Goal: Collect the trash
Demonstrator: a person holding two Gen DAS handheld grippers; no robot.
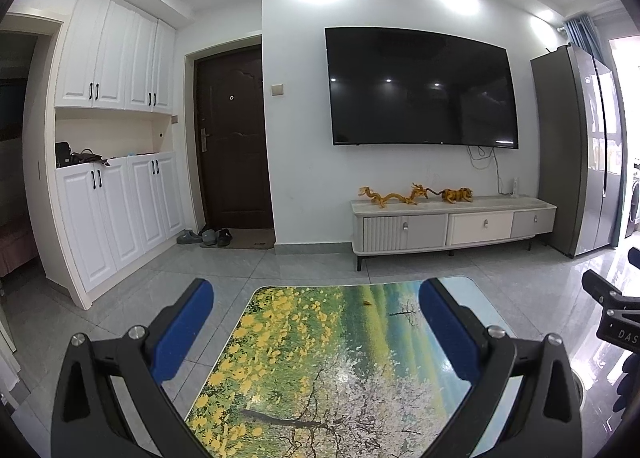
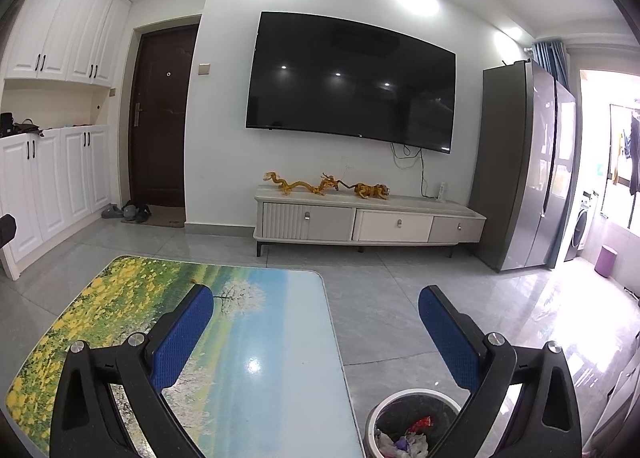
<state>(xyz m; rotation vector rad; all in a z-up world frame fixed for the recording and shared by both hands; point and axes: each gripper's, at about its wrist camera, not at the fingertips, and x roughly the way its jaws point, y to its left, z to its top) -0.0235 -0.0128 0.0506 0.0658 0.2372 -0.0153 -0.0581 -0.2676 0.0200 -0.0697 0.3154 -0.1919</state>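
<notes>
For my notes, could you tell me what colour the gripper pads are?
Blue pads, with a fine dotted texture, clearest in the right wrist view.

A round white-rimmed trash bin (image 2: 400,414) lined in dark plastic stands on the floor just beside the worktop, holding crumpled red, white and purple trash (image 2: 404,438).

both wrist views sit low over the printed table (image 1: 320,358), looking level across the room at the tv (image 1: 422,88) wall, well apart from it. the left view faces the table centrally; the right view sits further right, with the table (image 2: 260,338) at lower left and a bin (image 2: 400,418) at the bottom. both share the tv (image 2: 352,80), door and cabinet.
</notes>
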